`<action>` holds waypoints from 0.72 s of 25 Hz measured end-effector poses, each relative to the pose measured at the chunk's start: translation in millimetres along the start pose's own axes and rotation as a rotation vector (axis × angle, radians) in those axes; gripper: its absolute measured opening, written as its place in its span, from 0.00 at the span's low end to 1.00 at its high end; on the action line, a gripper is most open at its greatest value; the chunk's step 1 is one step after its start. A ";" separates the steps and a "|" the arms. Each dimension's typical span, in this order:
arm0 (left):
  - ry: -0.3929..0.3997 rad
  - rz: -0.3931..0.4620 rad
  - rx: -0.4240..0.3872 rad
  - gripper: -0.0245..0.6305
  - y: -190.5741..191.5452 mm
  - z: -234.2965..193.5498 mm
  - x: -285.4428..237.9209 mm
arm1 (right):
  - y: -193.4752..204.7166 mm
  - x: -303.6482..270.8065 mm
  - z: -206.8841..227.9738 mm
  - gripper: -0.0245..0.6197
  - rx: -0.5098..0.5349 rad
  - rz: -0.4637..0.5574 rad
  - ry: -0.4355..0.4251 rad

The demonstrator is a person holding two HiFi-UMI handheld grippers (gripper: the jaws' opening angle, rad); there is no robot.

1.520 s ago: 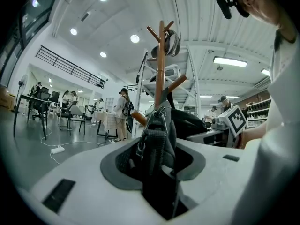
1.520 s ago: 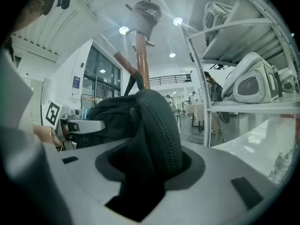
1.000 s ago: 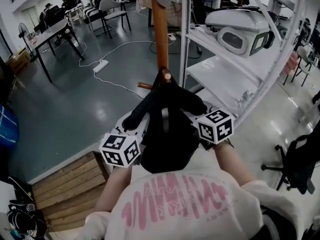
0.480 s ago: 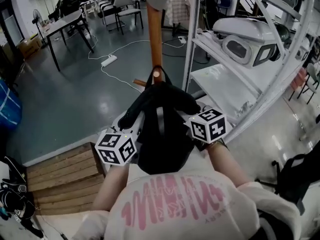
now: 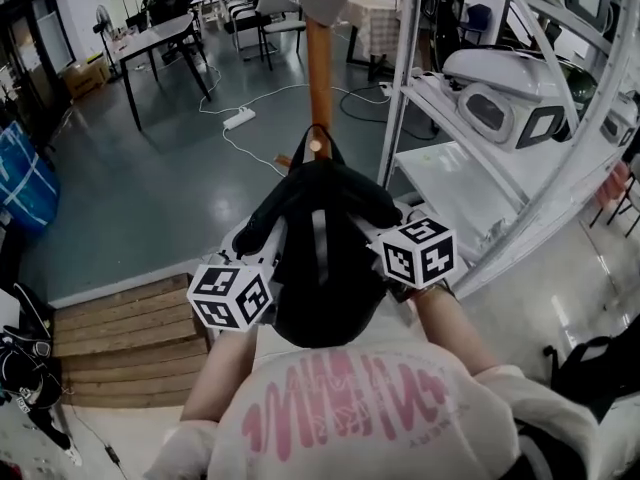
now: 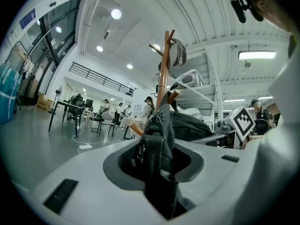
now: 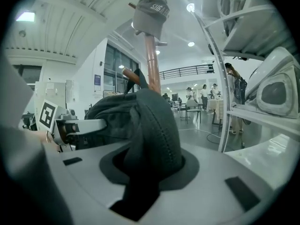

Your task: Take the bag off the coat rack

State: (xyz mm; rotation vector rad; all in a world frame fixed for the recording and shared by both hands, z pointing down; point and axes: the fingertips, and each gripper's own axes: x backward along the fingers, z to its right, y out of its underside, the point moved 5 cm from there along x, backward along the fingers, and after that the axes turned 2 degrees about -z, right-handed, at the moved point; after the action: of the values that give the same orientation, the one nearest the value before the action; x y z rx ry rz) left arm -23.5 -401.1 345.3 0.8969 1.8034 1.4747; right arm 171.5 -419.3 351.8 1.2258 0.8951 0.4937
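As left gripper [image 6: 157, 175] pinches webbing [image 6: 153, 144] on the bag [image 5: 325, 268] and right gripper [image 7: 149, 172] its padded strap [image 7: 157, 123], jaws nearly closed, it looks soft, floppy: straps suit best.

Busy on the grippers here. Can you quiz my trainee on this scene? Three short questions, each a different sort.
1. True or false: the bag is white.
2. What sits on top of the rack? A: cap. B: helmet. C: scarf.
3. What are the left gripper and right gripper each shut on?

Key: 1 false, it is black. 2 A, the cap. 3 the bag, each gripper on a strap.
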 end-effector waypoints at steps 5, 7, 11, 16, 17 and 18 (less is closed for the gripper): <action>-0.025 0.015 0.003 0.21 -1.7 7.3 8.4 | -2.7 4.3 -2.4 0.21 0.025 0.011 -0.031; -0.036 0.014 -0.003 0.21 -3.1 11.5 11.8 | -2.6 7.1 -3.1 0.21 0.024 0.015 -0.048; -0.057 0.019 -0.028 0.21 -10.5 21.7 20.9 | -5.0 16.0 -7.2 0.20 0.020 0.025 -0.072; -0.077 0.042 -0.048 0.21 -16.3 41.3 33.8 | -6.7 36.6 -11.5 0.20 0.034 0.041 -0.096; -0.080 0.050 -0.049 0.21 -17.7 45.9 36.0 | -7.8 41.6 -11.7 0.20 0.041 0.047 -0.100; -0.085 0.059 -0.051 0.21 -18.9 50.7 38.2 | -8.8 46.5 -11.9 0.20 0.048 0.054 -0.104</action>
State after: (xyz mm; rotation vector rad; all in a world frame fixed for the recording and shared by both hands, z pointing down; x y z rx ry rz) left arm -5.9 -344.4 316.1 0.9797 1.6844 1.4893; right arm 187.7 -380.0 327.8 1.3098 0.7911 0.4492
